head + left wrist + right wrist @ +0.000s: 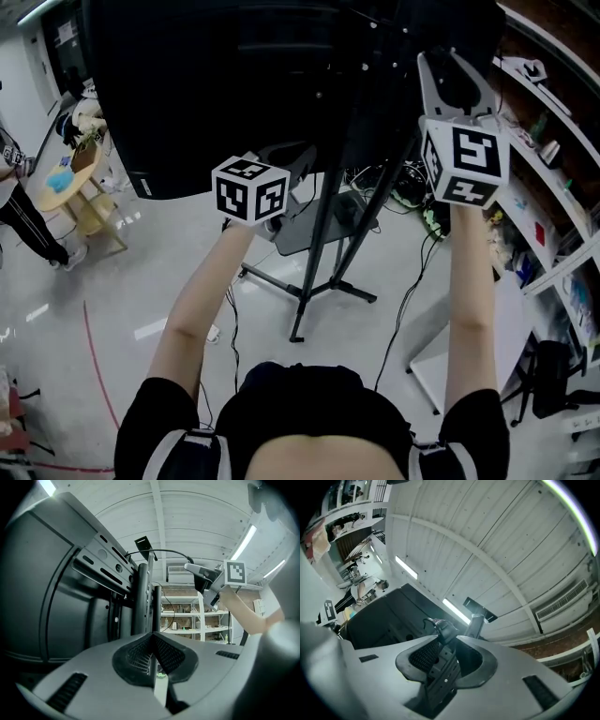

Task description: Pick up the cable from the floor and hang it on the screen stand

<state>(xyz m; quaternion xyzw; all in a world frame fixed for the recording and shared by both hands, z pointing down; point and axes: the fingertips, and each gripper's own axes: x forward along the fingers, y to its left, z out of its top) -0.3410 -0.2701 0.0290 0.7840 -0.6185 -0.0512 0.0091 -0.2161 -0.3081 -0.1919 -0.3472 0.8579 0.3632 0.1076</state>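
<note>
The big black screen stands on a black tripod stand, and both grippers are raised behind it. My right gripper is shut on the black plug end of the cable, close to the stand's top bracket. In the left gripper view the thin black cable arcs from the top of the stand's column over to the right gripper. The pads of my left gripper meet, and I see nothing between them. In the head view it shows as a marker cube below the screen.
Shelves with small items run along the right. A white board lies on the floor, with loose black cables near the tripod's feet. At the far left are a small round table and a person's leg.
</note>
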